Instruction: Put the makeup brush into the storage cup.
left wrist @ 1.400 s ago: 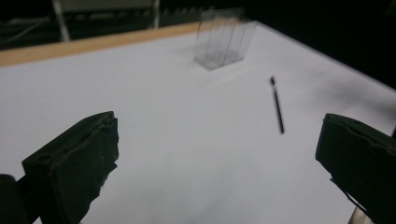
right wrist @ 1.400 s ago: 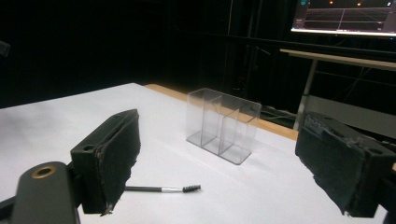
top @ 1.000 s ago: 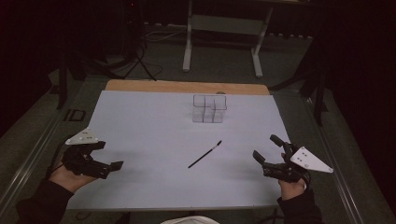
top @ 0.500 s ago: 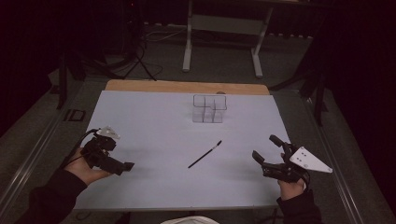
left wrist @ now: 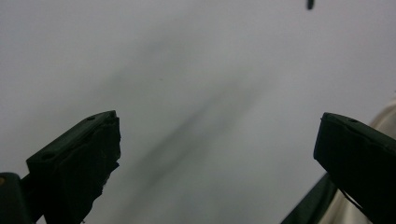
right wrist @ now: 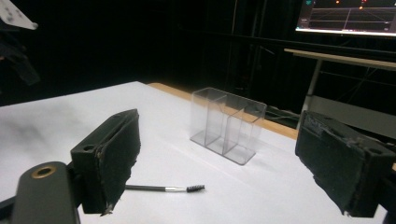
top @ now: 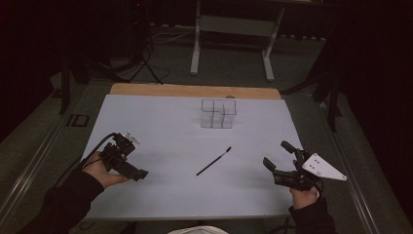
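A thin black brush (top: 214,161) lies slantwise on the white table sheet (top: 160,122), its bristle end toward the far right. Behind it stands a clear plastic organizer (top: 219,113) with upright compartments. My left gripper (top: 131,163) is at the near left, rolled onto its side and open, with its jaws wide over bare sheet (left wrist: 215,154). My right gripper (top: 277,154) is at the near right, open and empty. Between its jaws (right wrist: 215,158) I see the brush (right wrist: 163,188) and the organizer (right wrist: 229,123) farther off.
A wooden strip (top: 195,90) runs along the table's far edge. Beyond it stand a grey table frame (top: 234,29) and dark stands on the floor. A lit monitor (right wrist: 348,16) glows at the upper right of the right gripper view.
My left gripper has moved right, toward the table's middle, and rolled over so its grey plate no longer faces up. The right gripper, the brush and the organizer have stayed put.
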Demonstrator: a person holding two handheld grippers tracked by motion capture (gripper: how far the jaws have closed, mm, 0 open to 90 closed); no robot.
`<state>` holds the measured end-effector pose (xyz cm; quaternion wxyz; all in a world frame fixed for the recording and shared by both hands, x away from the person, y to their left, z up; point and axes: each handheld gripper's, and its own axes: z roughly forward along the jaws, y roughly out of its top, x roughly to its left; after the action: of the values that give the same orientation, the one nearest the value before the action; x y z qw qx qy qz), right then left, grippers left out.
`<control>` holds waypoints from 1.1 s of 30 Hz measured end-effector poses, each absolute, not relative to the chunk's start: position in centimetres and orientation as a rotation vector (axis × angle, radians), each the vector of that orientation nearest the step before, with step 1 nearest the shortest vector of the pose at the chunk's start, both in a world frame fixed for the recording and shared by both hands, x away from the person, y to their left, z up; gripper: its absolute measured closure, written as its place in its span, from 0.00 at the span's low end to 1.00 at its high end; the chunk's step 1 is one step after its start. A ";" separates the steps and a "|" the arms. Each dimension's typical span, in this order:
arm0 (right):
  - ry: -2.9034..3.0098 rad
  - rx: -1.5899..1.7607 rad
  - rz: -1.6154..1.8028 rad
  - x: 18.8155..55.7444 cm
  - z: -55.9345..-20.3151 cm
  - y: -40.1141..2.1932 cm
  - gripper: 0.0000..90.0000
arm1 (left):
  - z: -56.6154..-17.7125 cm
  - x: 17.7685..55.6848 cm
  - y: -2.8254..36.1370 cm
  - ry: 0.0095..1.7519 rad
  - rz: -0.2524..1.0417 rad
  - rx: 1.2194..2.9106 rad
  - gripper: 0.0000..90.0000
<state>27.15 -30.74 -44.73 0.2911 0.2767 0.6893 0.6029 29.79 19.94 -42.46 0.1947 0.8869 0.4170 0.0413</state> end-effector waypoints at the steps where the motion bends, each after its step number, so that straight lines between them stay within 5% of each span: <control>1: 1.839 0.735 1.600 27.2 -44.7 -30.7 0.15 | -42.4 29.9 19.8 1.172 0.117 2.491 0.03; 21: 1.845 0.737 1.604 27.2 -44.8 -30.7 0.15 | -43.3 32.5 14.4 1.090 -0.025 2.687 0.03; 33: 1.852 0.732 1.605 27.2 -44.8 -30.6 0.15 | -42.7 33.4 11.0 1.019 -0.015 2.620 0.03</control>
<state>27.21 -30.64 -44.79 0.2879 0.2740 0.6935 0.6009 33.45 10.99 -42.66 0.1647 0.9193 0.3575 -0.0053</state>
